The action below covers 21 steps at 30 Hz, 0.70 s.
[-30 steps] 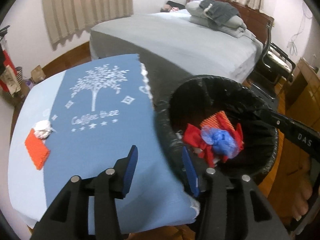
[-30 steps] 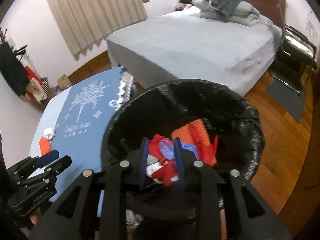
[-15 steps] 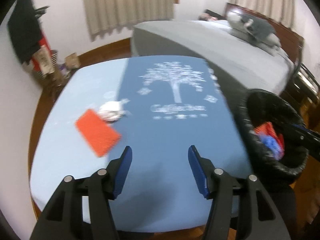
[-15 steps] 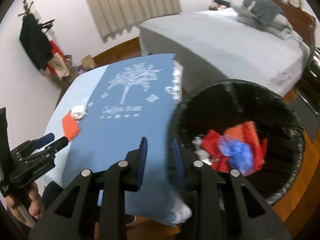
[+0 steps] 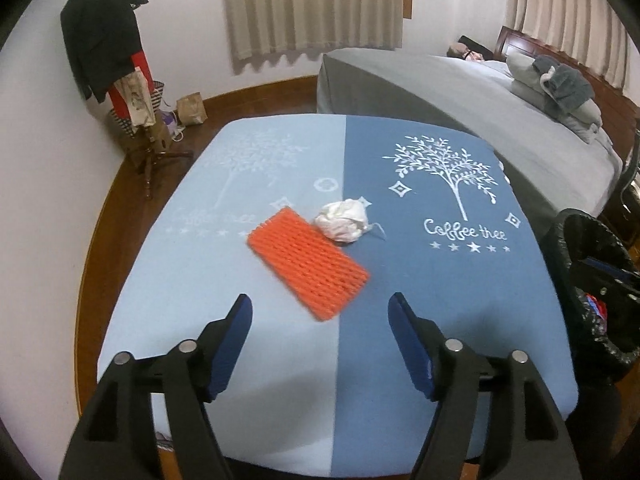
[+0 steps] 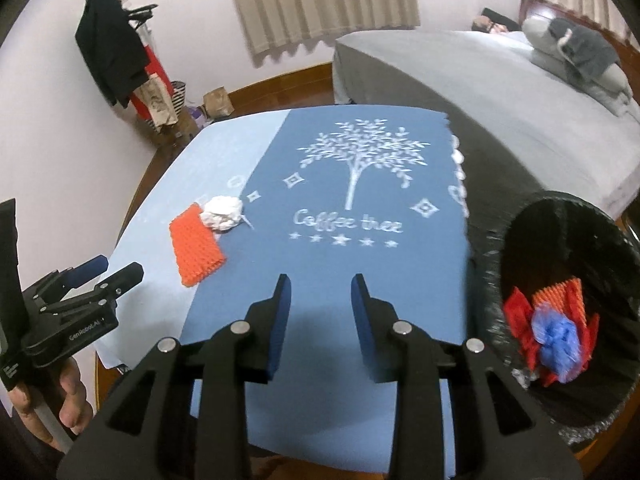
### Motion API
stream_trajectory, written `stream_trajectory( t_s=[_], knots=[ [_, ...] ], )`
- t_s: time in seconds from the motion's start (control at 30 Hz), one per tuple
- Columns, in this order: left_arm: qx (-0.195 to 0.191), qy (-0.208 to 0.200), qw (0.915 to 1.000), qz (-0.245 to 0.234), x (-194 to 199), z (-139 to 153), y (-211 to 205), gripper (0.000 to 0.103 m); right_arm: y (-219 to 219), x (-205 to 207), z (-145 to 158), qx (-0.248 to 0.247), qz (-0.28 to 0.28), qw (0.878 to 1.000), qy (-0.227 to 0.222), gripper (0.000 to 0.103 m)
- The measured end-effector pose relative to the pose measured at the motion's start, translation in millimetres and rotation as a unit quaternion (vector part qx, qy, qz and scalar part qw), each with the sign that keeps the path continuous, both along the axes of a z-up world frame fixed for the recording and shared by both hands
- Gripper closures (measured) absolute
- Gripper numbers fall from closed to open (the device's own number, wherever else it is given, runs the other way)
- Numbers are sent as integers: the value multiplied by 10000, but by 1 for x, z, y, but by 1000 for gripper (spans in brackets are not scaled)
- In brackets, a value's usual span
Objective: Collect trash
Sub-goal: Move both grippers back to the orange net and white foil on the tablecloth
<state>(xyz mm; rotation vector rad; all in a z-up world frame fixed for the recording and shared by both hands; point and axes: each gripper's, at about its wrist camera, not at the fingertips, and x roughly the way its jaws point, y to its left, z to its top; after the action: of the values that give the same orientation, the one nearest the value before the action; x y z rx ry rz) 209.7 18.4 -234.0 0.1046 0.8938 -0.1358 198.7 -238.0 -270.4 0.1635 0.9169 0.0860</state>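
Left gripper point(image 5: 320, 316): jaws stand wide and have just been opening; nothing lies between them.
Right gripper point(image 6: 320, 300): jaws narrowly parted, having just opened a little, and empty.
Orange foam net point(image 5: 307, 263): flat on the blue tablecloth point(image 5: 440, 300), just ahead of the left jaws and centred in their gap; its long axis runs diagonally across them, far-left to near-right.
Crumpled white paper point(image 5: 343, 221): touching the net's far end, beyond it from the left jaws.
Nearer hand: the left, by my reading; from the right jaws both pieces lie well off to the left.
Trash bin point(image 6: 496, 280): right of both grippers, already holding red, orange and blue scraps.
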Motion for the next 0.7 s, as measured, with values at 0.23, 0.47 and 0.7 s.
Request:
stream_trajectory(
  t_s=[0.23,0.47,0.7],
  knots=[
    [-23,103,9999,-30,16,-16,3,31,20,20,-16,-42,109,9999,87,72],
    [41,225,9997,-127,30,-35,3,31,30,38,-36,-43,130,9996,246,72],
    [-11,381,9992,-145,45,-52,2,31,39,59,-47,-23,179,9994,296,72]
  ],
)
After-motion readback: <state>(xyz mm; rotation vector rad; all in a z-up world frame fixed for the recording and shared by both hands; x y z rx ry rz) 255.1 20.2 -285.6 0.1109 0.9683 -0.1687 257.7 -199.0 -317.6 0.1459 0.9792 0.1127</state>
